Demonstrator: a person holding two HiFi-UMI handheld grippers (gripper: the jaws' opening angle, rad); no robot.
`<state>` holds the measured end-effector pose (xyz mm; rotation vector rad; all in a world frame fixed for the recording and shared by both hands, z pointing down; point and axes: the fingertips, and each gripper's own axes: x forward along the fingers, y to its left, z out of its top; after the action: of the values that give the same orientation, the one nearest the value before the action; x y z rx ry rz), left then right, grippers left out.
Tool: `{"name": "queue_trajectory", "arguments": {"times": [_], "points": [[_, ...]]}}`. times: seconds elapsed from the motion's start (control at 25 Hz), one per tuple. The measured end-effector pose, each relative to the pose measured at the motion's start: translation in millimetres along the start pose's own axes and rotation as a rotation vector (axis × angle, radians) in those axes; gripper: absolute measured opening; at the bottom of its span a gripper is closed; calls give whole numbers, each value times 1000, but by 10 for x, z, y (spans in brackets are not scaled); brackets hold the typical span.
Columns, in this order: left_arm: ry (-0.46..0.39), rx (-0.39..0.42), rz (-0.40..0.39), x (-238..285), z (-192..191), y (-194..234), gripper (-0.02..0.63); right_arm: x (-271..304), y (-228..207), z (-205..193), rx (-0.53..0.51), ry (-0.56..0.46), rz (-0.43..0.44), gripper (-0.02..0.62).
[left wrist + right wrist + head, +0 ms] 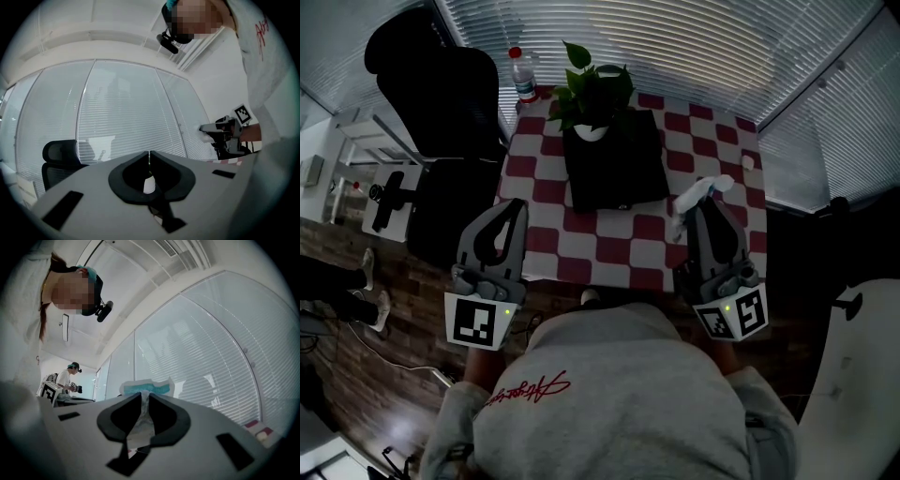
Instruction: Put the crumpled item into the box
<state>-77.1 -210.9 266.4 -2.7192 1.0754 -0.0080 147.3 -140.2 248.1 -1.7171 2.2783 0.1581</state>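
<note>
Checkered table [712, 141]; box [619, 173] ahead of right gripper [144, 399], which pinches wad [146, 389] by its edge. It could slip out or catch the plant [595, 89]. Left gripper [149, 155] closed, empty.

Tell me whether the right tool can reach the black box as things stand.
Probably yes: the right tool, shut on the crumpled item, is near the black box with nothing between them; only the plant crowds its far end.

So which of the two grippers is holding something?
The right gripper: its jaws clamp the crumpled white-and-teal item, while the left gripper is shut on nothing.
</note>
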Motion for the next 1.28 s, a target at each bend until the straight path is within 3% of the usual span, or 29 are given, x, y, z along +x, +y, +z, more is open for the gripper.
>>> {"name": "queue_trajectory", "arguments": {"times": [0.56,1.28], "points": [[18,2,23,57,-40,-64,22,39,-147,-137,20,30,15,60],[34,-11,139,23,-117,94,23,371,-253,-484,26,115,93,60]]}}
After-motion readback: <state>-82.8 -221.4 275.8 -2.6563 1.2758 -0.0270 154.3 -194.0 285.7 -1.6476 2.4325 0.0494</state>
